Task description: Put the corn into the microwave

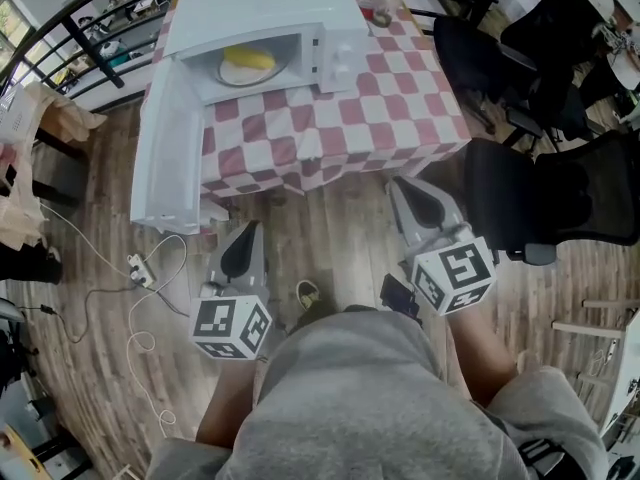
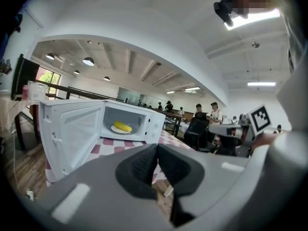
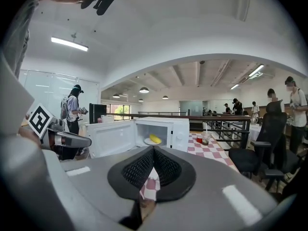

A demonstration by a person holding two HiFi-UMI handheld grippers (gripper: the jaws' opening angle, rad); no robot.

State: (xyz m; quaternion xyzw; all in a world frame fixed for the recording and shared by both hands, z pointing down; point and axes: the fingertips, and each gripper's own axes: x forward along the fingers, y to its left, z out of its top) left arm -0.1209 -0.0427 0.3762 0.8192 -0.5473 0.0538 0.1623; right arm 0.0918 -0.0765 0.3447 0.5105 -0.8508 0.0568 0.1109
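1. Head view puts the yellow corn cob [image 1: 250, 59] on a round pale plate [image 1: 243, 73] inside the white microwave oven [image 1: 270, 13], at the far left of the table with the red-and-white checked cloth [image 1: 400, 108].
2. I judge the placing done: the corn is in the cavity and neither tool holds anything.
3. The white microwave door [image 1: 165, 153] hangs wide open to the left. Closing it may be all that is left, though the task does not ask for it.
4. The left gripper [image 1: 248, 230] has its jaws together and empty. The right gripper [image 1: 402, 186] does too. Both are near the person, well apart from the table.
5. Count: one corn cob, one plate, one microwave, one table, two grippers, and one small clear cup [image 1: 380, 11] to the right of the oven.
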